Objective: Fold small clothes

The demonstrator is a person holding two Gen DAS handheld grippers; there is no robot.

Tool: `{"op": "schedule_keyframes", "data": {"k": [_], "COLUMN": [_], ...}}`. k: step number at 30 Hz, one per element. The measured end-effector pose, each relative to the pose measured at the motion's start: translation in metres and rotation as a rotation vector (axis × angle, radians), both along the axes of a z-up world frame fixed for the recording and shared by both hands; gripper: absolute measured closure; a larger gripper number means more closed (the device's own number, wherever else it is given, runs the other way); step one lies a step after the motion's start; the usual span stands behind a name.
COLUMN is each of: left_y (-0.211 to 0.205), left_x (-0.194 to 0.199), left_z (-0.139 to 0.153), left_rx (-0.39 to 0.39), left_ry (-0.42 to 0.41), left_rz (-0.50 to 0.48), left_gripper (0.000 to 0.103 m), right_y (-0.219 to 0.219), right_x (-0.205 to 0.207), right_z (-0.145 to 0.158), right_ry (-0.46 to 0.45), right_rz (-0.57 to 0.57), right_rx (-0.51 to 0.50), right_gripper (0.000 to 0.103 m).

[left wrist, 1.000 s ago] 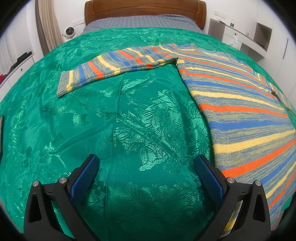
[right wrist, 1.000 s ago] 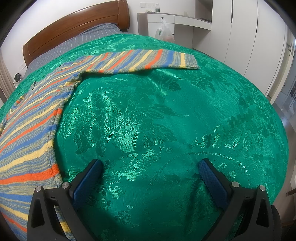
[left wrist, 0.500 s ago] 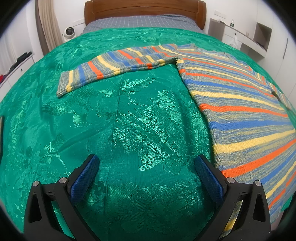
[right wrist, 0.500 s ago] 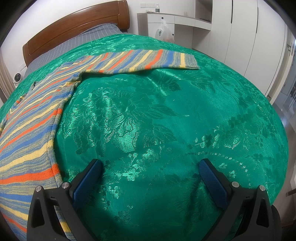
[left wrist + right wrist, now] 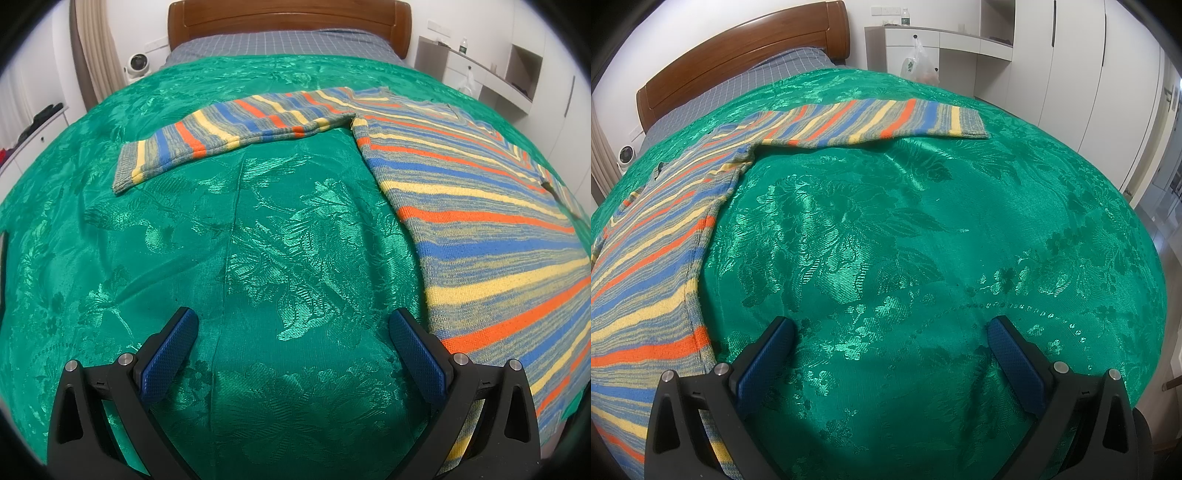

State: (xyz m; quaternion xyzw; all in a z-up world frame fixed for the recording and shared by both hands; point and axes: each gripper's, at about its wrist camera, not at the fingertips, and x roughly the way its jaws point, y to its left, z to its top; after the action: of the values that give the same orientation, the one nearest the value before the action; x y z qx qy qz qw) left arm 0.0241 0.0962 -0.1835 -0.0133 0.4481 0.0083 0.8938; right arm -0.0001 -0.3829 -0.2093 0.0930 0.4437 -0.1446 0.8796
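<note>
From the left wrist camera, the left gripper (image 5: 293, 334) hangs over a green floral bedspread (image 5: 258, 251) with its blue-padded jaws spread wide and nothing between them. The striped sweater (image 5: 480, 221) lies flat on the bedspread to the right, its side edge running just beside the right-hand finger; one sleeve (image 5: 229, 136) stretches out to the left, well ahead of the gripper, the cuff at its far end. A wooden headboard (image 5: 288, 18) and a small white fan (image 5: 137, 62) stand beyond. From the right wrist camera, the right gripper (image 5: 892, 341) is likewise released, jaws wide apart over bare bedspread (image 5: 923, 229). The sweater's body (image 5: 646, 266) lies to the left, its hem corner reaching under the left-hand finger, and the other sleeve (image 5: 879, 123) extends rightward far ahead. White wardrobes (image 5: 1071, 55) line the wall.
</note>
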Motion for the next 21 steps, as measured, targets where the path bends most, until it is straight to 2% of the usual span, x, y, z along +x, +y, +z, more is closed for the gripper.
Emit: {"op": "schedule_keyframes", "data": {"k": [6, 15, 20, 21], "left_y": [0.001, 0.004, 0.015, 0.017], "left_x": [0.001, -0.015, -0.016, -0.016], "left_z": [0.006, 0.029, 0.034, 0.033], "left_rx": [-0.01, -0.006, -0.019, -0.022], "left_ry": [0.001, -0.172, -0.212, -0.217], "left_rz": [-0.006, 0.031, 0.074, 0.085], "left_gripper": [0.0, 0.0, 0.0, 0.0], "right_y": [-0.001, -0.001, -0.006, -0.01], "right_x": [0.001, -0.006, 0.01, 0.012], "right_z": [0.002, 0.003, 0.022, 0.03], "right_ry": [-0.007, -0.03, 0.091, 0.088], "right_rz": [0.001, 0.001, 0.054, 0.065], "right_rx": [0.0, -0.009, -0.006, 0.003], "right_gripper": [0.0, 0.0, 0.0, 0.001]}}
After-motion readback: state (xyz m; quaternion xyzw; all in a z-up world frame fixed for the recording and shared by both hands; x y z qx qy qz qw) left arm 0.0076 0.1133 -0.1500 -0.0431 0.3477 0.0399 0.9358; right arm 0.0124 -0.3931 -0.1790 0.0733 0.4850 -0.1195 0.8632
